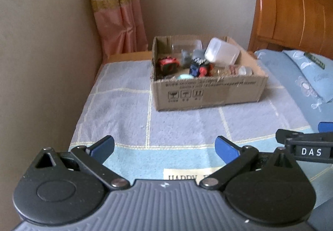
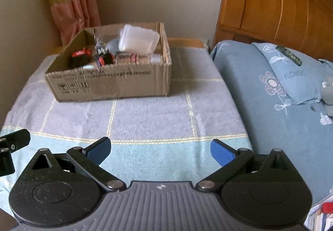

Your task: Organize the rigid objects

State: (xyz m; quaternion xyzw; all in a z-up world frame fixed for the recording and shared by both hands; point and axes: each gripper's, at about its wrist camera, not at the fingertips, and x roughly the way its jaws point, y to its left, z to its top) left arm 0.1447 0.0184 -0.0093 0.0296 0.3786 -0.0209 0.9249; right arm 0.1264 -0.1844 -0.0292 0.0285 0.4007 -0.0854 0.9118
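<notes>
An open cardboard box (image 1: 210, 93) (image 2: 108, 83) stands on a towel-covered table. It holds several rigid objects: a clear plastic container (image 1: 221, 54) (image 2: 138, 40), a red and black toy (image 1: 168, 64) (image 2: 80, 56), a blue and red toy (image 1: 198, 69), a small bottle (image 1: 235, 69) (image 2: 137, 58) lying on its side. My left gripper (image 1: 164, 147) is open and empty, well short of the box. My right gripper (image 2: 160, 148) is open and empty too, also back from the box.
The checked lilac and blue towel (image 1: 129, 110) (image 2: 149, 114) covers the table. A wall is at the left, a pink curtain (image 1: 118, 19) behind. A bed with blue bedding (image 2: 281, 93) and a wooden headboard (image 2: 270, 2) is at the right.
</notes>
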